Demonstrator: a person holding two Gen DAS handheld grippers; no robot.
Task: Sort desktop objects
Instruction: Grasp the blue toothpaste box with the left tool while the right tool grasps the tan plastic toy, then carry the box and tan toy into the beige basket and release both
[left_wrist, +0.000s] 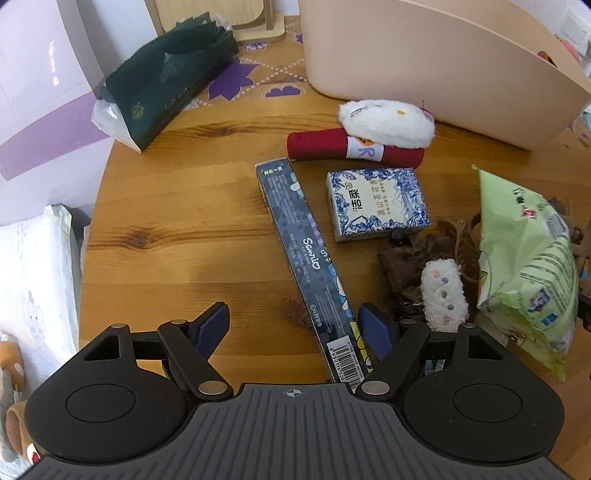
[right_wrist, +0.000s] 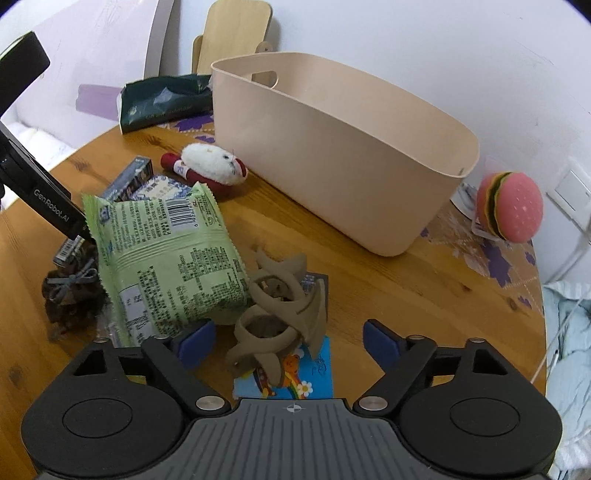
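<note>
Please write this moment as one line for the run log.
left gripper: open over long dark box | right gripper: open around tan plastic hair claw | beige plastic bin: appears empty

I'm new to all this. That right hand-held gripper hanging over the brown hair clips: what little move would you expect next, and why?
Probably it closes on the brown hair clips. The right hand-held gripper is open, the clips lie between its blue pads, and neither pad presses on them yet. The beige bin behind looks empty, a likely place to drop them.

The green snack bag (right_wrist: 166, 254) hides most of the blue-and-white box (right_wrist: 159, 186).
</note>
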